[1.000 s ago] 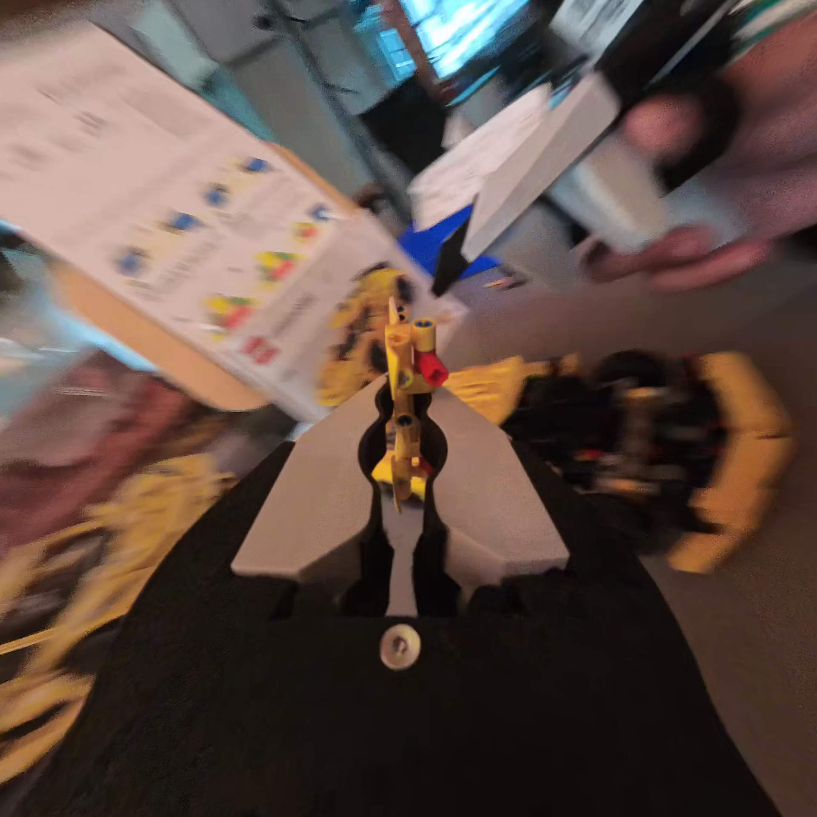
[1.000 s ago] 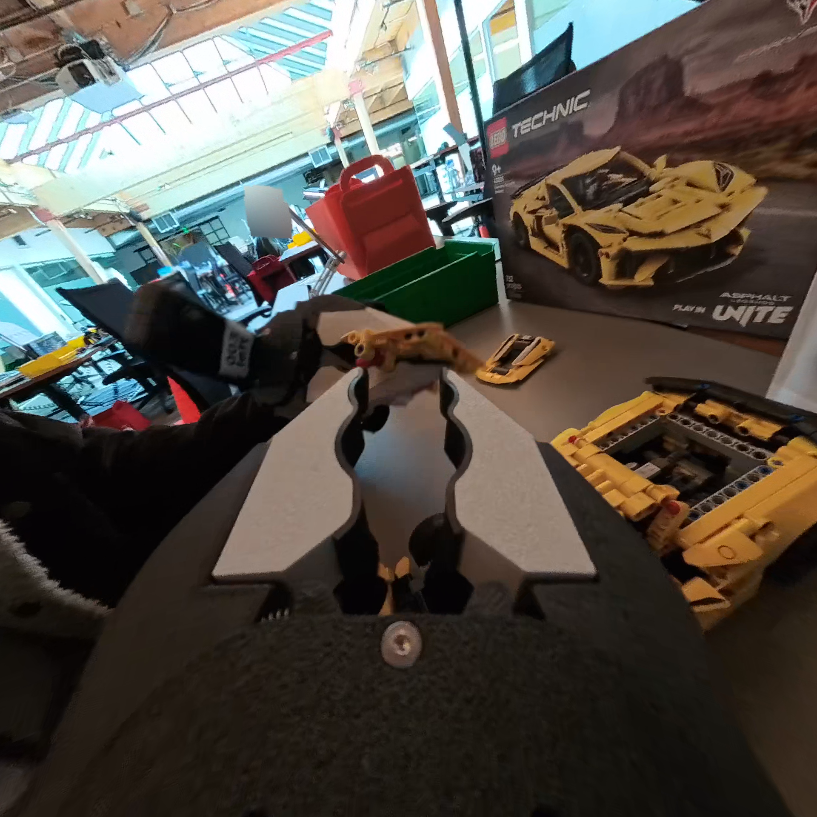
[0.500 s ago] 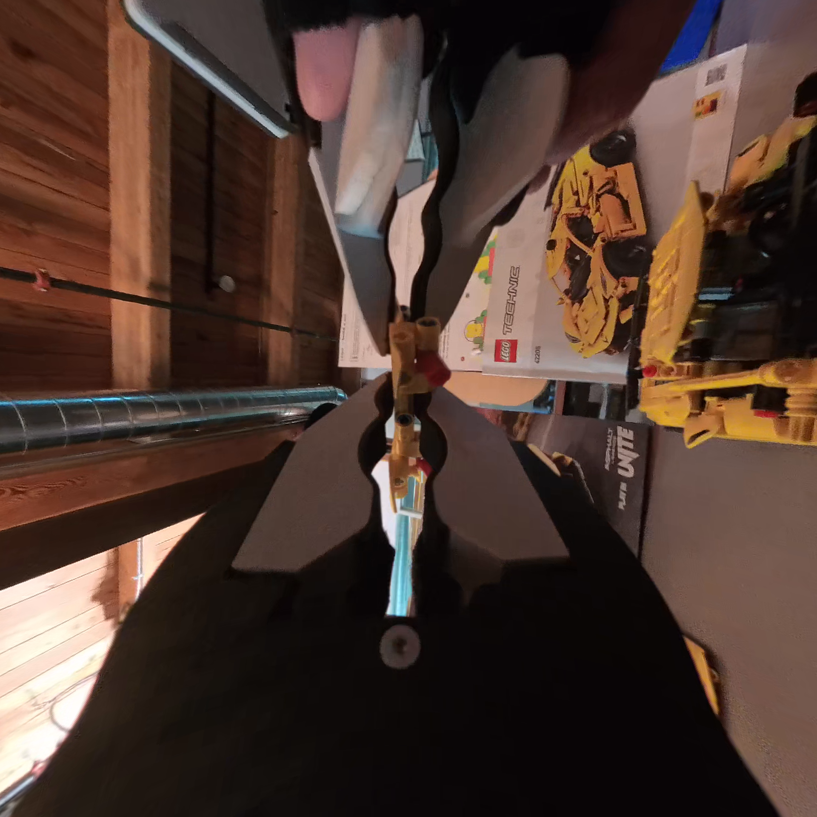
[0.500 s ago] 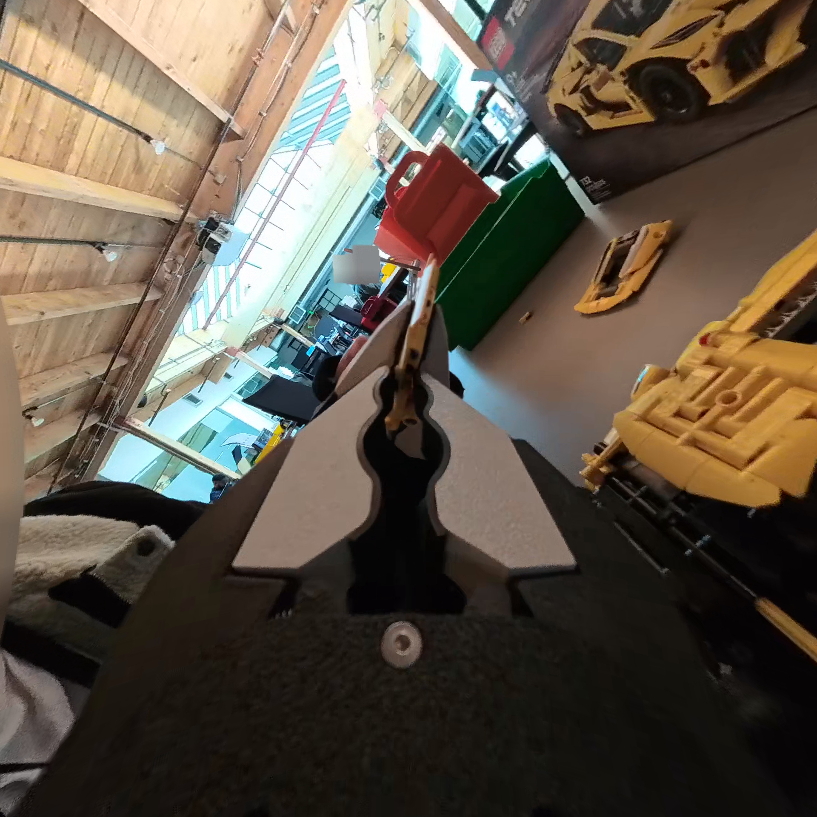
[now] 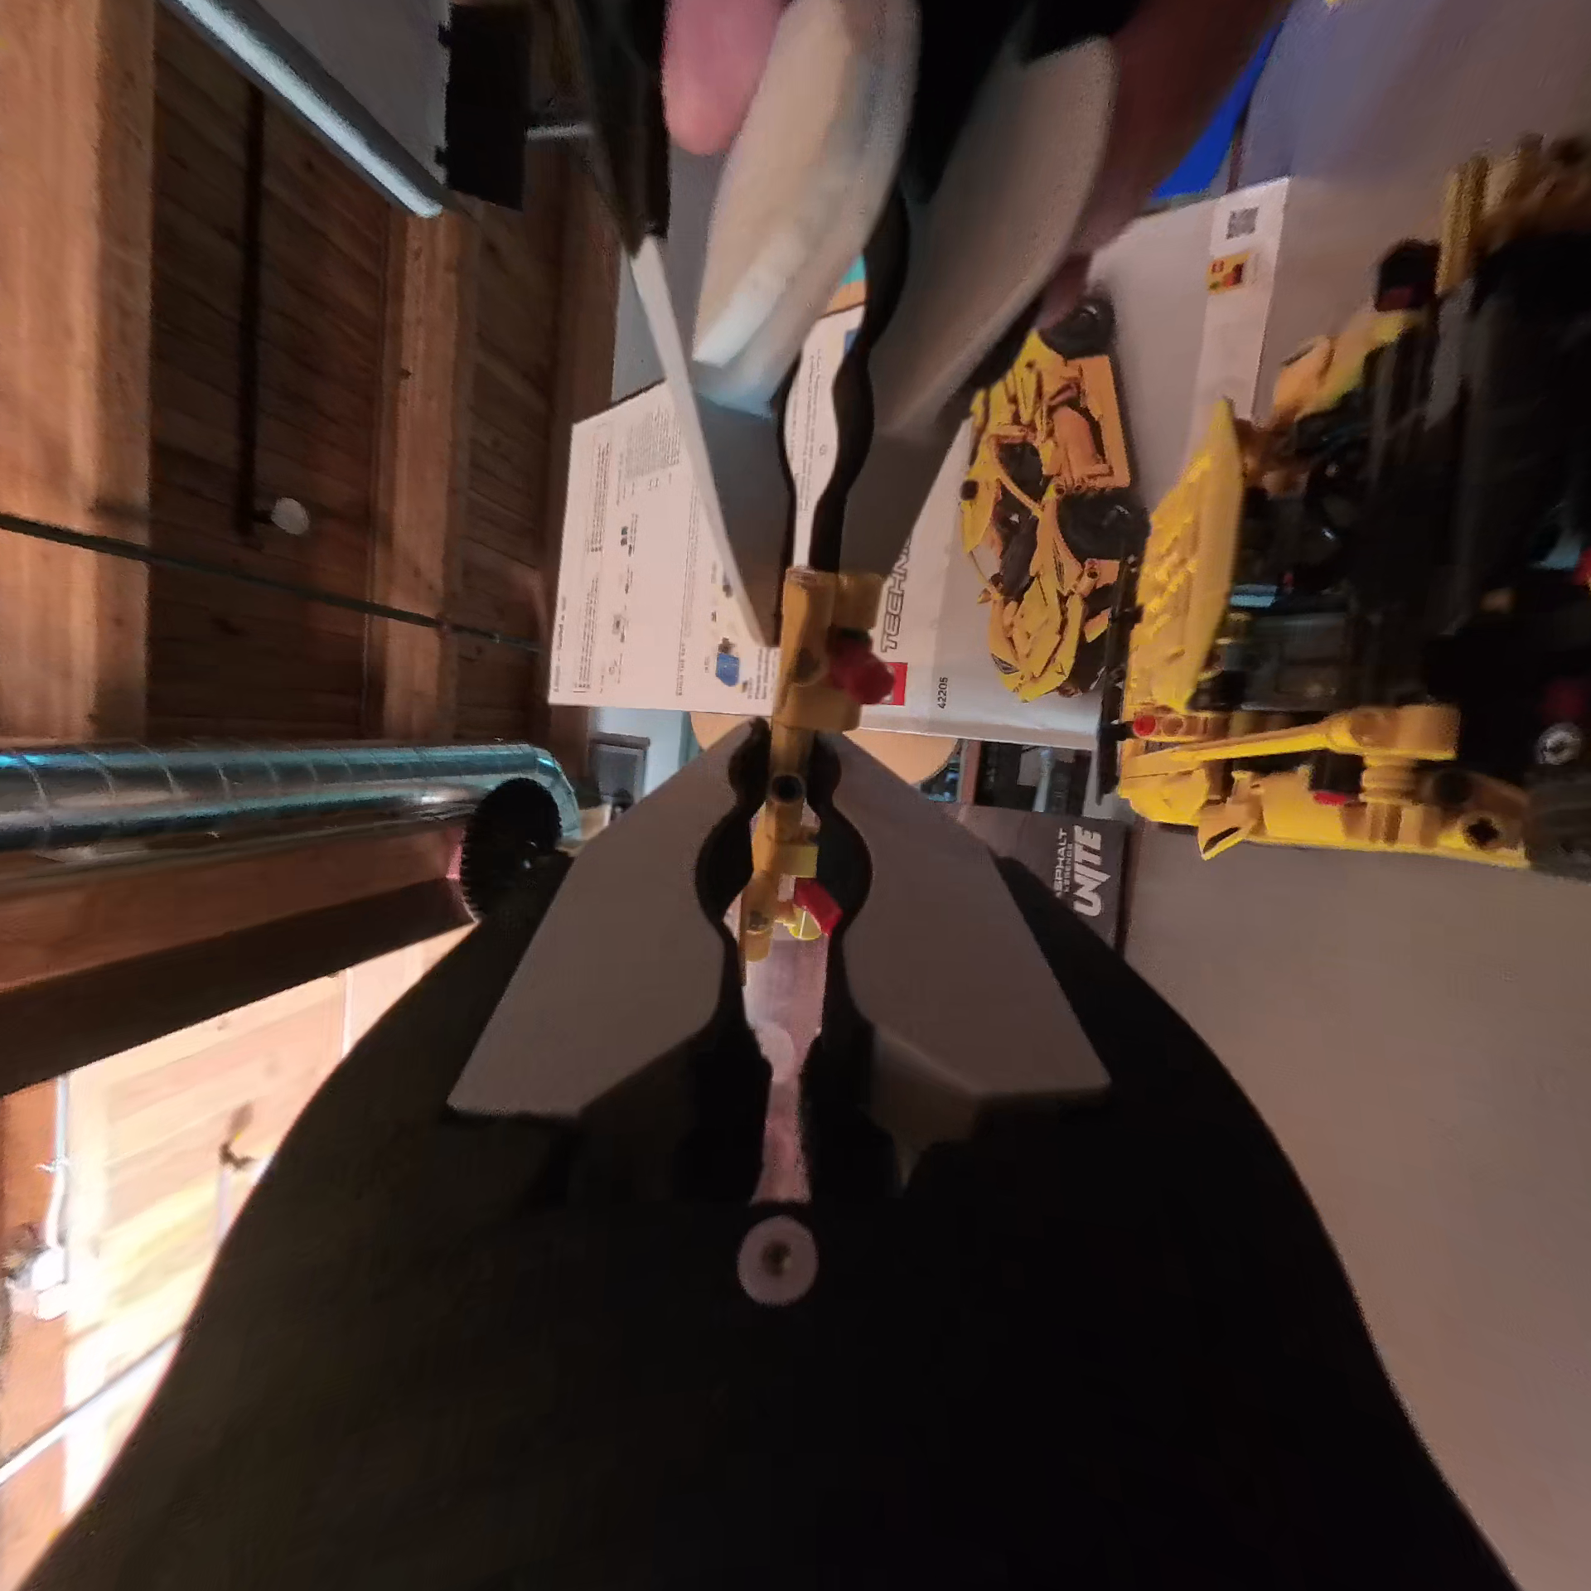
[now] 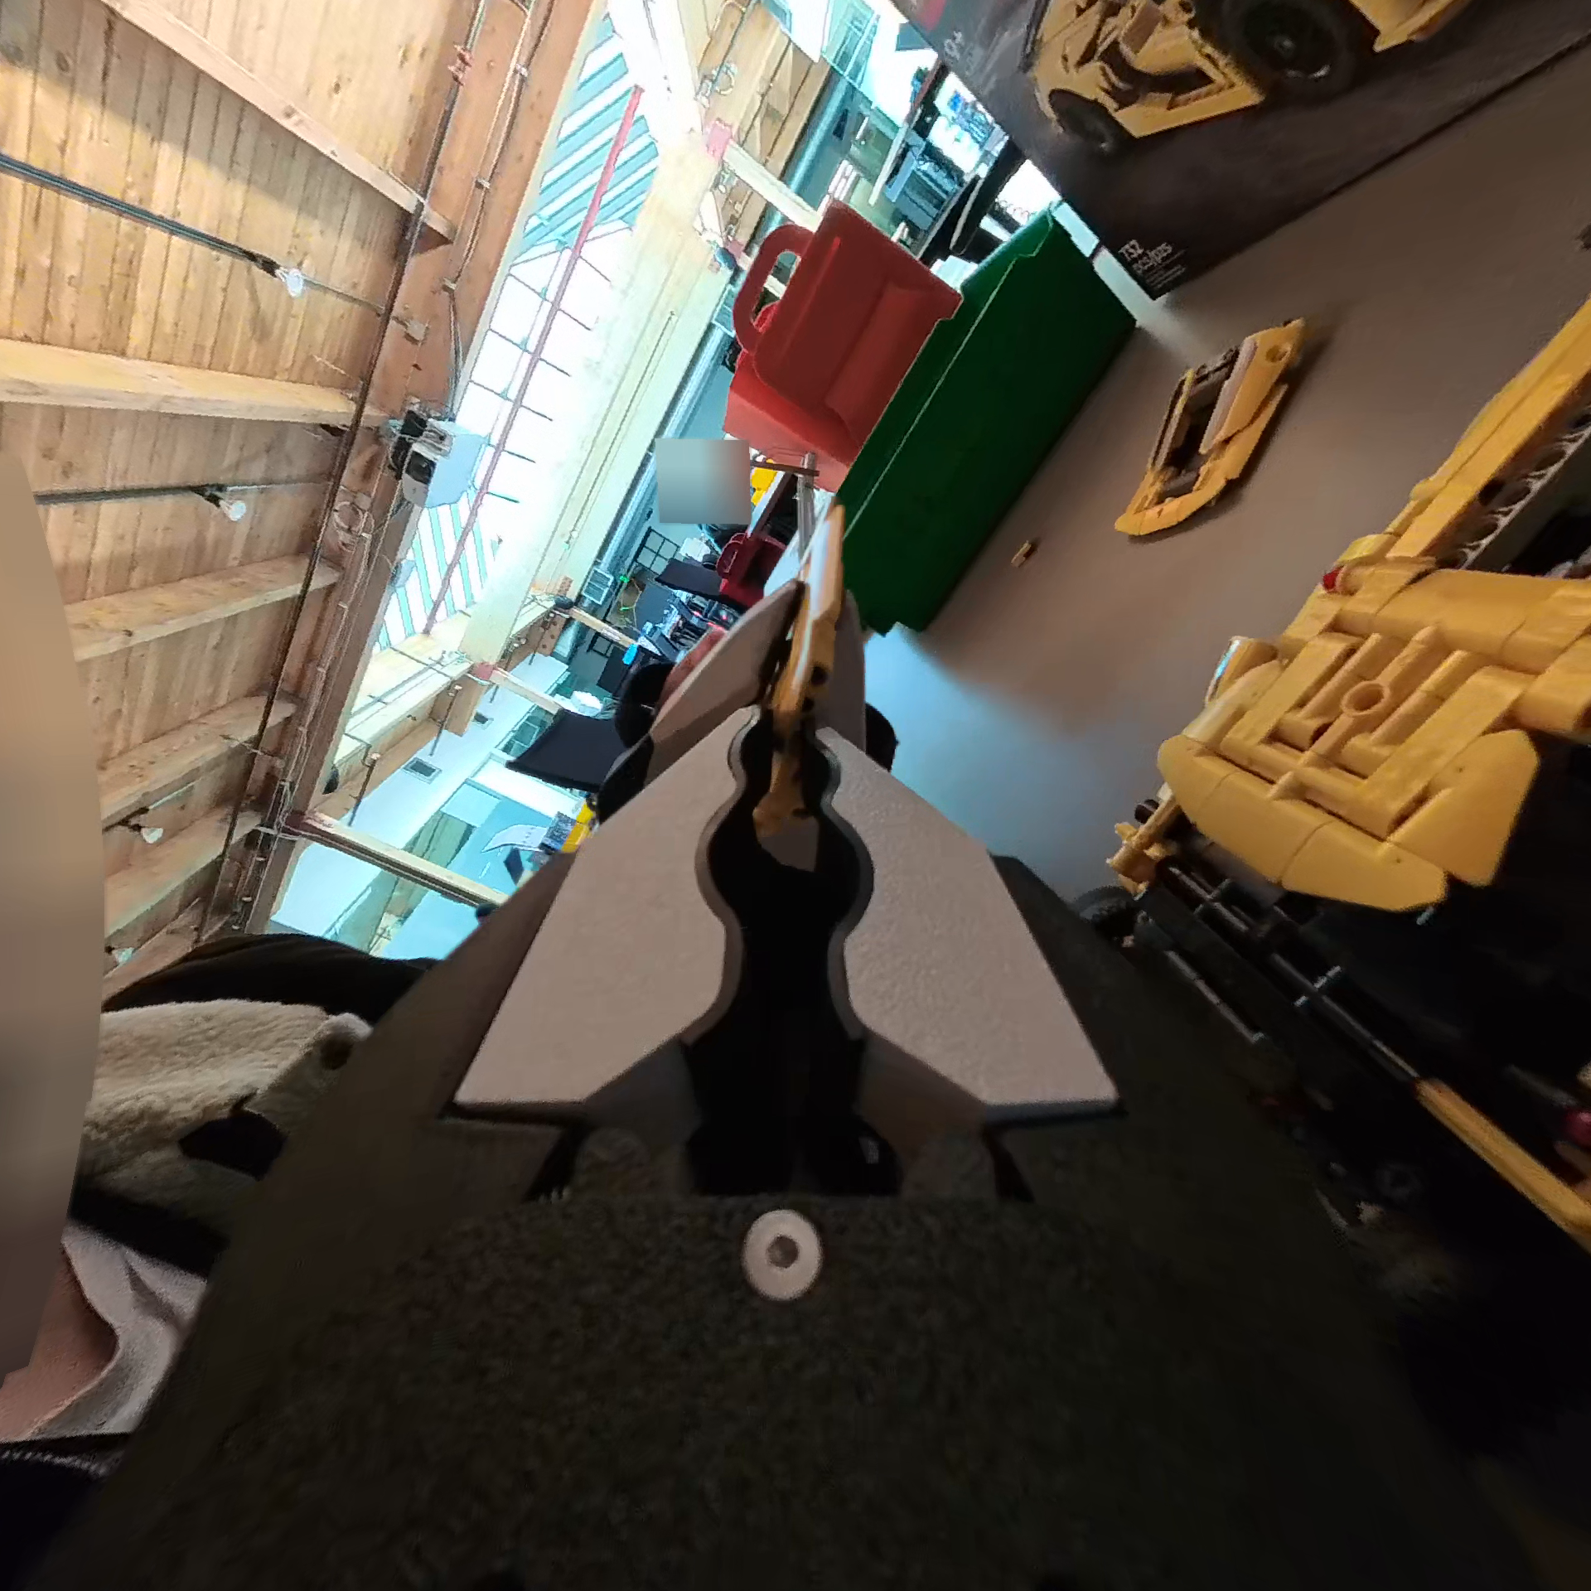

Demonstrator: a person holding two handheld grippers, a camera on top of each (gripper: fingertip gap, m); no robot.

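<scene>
left wrist view: left gripper (image 5: 788,749) pinching one slim yellow brick assembly (image 5: 805,680) lengthwise, two red pins (image 5: 857,673) showing; right gripper (image 5: 818,551) meeting the assembly's far end from above, apparently to share the hold. beyond: one instruction booklet (image 5: 947,551), one part-built yellow model car (image 5: 1309,689) on the grey table (image 5: 1343,1119).

right wrist view: right gripper (image 6: 796,745) pressed together on the same yellow piece, seen edge-on, opposing gripper's tips just beyond. counted on the table: one loose yellow panel (image 6: 1214,439), one green bin (image 6: 973,430), one red bin (image 6: 826,336), one printed box (image 6: 1248,95).
</scene>
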